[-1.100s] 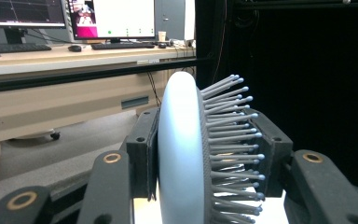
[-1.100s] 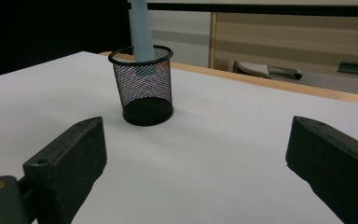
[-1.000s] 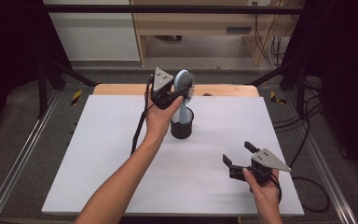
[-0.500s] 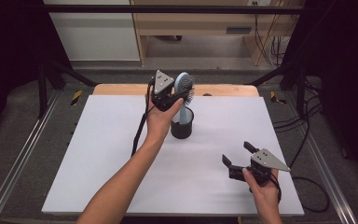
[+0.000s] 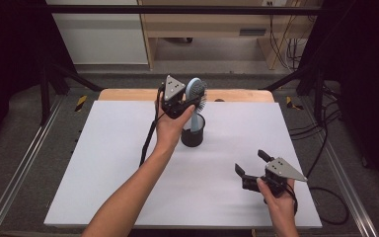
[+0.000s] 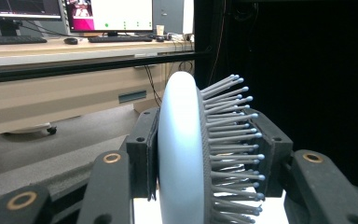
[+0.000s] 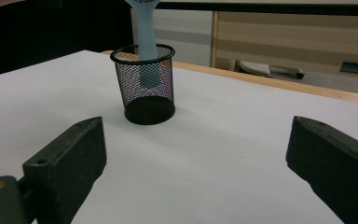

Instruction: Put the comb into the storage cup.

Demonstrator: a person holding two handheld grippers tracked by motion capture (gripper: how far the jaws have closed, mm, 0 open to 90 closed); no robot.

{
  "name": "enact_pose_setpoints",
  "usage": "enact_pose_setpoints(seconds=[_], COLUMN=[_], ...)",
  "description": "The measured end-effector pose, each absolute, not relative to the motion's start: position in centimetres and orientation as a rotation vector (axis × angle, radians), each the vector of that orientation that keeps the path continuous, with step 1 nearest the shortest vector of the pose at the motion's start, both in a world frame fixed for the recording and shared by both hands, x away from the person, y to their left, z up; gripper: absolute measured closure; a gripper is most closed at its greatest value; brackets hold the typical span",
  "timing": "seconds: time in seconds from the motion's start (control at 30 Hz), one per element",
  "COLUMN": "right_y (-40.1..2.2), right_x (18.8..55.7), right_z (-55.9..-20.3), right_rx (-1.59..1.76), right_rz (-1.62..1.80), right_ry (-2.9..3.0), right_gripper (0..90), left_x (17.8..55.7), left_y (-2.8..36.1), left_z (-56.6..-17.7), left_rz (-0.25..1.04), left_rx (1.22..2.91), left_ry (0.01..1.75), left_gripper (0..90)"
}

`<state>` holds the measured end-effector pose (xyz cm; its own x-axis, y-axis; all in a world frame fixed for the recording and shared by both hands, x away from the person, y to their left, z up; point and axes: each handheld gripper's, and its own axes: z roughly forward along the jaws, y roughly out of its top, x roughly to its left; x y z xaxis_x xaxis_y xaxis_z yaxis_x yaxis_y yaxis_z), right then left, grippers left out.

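A pale blue hairbrush (image 5: pixel 196 94) stands upright with its handle (image 7: pixel 145 46) down inside a black mesh cup (image 5: pixel 193 131) near the table's middle back. My left gripper (image 5: pixel 186 102) is shut on the brush head; in the left gripper view its pads press the smooth back and the grey bristles (image 6: pixel 230 144) of the hairbrush (image 6: pixel 182 154). The handle's tip hangs partway down in the mesh cup (image 7: pixel 145 86). My right gripper (image 5: pixel 249 165) rests open near the front right of the table, with its jaws wide apart and nothing between them; from the right gripper view it (image 7: pixel 196 158) faces the cup.
A white tabletop (image 5: pixel 103 163) covers a wooden board (image 5: pixel 128 94). Metal rails run along both sides, and cables lie on the floor at the right. Desks with monitors (image 6: pixel 107 14) stand beyond the table.
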<state>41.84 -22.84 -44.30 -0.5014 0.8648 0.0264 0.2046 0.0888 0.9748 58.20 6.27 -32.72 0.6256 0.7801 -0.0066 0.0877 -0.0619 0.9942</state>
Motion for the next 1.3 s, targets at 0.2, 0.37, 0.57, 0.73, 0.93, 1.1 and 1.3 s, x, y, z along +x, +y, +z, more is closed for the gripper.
enact_pose_setpoints(seconds=[0.2, 0.37, 0.57, 0.73, 0.93, 1.1, 1.3], right_y=[-22.8, -22.6, -22.5, -22.5, -22.5, -22.5, -22.5], right_x=[41.8, 41.7, 42.0, 41.9, 41.9, 42.0, 42.0], right_z=[-44.3, -44.3, -44.4, -44.4, -44.4, -44.5, -44.5], right_rx=[1.054, 1.050, 1.050, 1.050, 1.052, 1.052, 1.052], right_rz=[1.448, 1.447, 1.444, 1.443, 1.444, 1.443, 1.444], right_ry=[1.785, 1.791, 1.793, 1.798, 1.797, 1.803, 1.804], right_gripper=[5.3, 5.2, 5.2, 5.2, 5.2, 5.1, 5.1], left_x=[58.2, 58.3, 58.3, 58.2, 58.3, 58.3, 58.2], left_y=[6.3, 6.4, 6.7, 6.8, 6.8, 6.6, 6.4], left_z=[-33.1, -33.1, -33.0, -33.3, -33.6, -33.8, -34.0], left_rz=[0.659, 0.653, 0.654, 0.643, 0.631, 0.619, 0.615], left_rx=[1.552, 1.538, 1.539, 1.540, 1.539, 1.533, 1.543], left_ry=[0.753, 0.760, 0.757, 0.764, 0.773, 0.773, 0.773], left_gripper=[51.0, 51.0, 51.0, 51.0, 51.0, 51.0, 51.0])
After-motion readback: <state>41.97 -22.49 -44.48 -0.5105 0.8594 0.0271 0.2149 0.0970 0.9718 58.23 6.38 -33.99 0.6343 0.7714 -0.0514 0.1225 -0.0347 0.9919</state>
